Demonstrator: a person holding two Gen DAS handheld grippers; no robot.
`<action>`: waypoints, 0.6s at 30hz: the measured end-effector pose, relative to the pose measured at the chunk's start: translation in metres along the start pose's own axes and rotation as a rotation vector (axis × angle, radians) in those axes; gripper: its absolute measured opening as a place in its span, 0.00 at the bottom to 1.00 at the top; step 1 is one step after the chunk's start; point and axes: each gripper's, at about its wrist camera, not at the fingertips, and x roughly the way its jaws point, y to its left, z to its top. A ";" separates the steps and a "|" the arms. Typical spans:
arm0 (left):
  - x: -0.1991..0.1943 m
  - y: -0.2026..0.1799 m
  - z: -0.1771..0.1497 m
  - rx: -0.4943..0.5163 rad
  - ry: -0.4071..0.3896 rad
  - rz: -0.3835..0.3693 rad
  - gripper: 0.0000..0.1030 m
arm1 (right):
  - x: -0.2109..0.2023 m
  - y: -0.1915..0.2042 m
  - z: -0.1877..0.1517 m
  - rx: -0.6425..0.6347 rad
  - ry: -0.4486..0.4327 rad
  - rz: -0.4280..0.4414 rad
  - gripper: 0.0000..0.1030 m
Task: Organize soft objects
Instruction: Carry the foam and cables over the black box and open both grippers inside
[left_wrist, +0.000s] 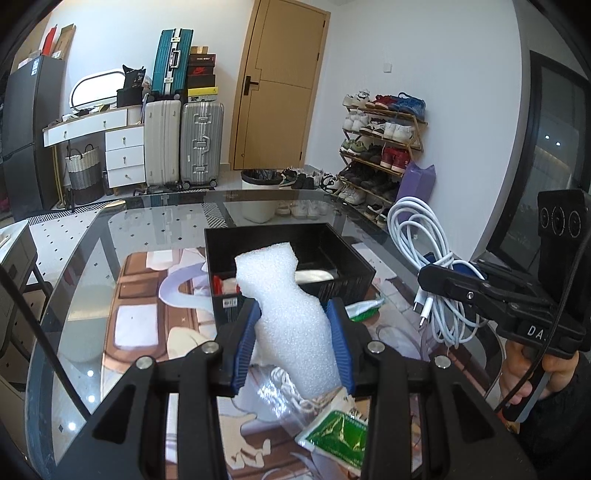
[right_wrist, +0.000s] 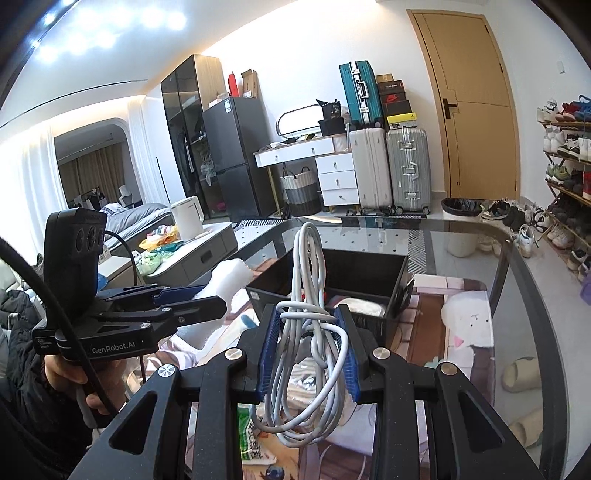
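Both loads hang just short of the black bin — left gripper pinching the upright foam piece, right gripper clamping the coiled white cable — bin straight ahead.

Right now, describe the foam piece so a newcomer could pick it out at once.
Start at the glass table and find the black bin on it. Just in front of the bin, the left gripper is shut on the foam, held upright between its blue pads. It is the only bubbly white slab; the other white item, the cable, is a looped cord in the right gripper.
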 end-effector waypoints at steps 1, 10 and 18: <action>0.001 0.000 0.001 -0.001 -0.002 0.001 0.36 | 0.000 0.000 0.002 -0.001 -0.003 0.000 0.30; 0.009 0.003 0.013 -0.016 -0.024 0.004 0.36 | 0.005 -0.002 0.018 -0.010 -0.029 -0.006 0.30; 0.020 0.004 0.023 -0.014 -0.025 0.003 0.36 | 0.016 -0.008 0.028 -0.012 -0.031 -0.003 0.30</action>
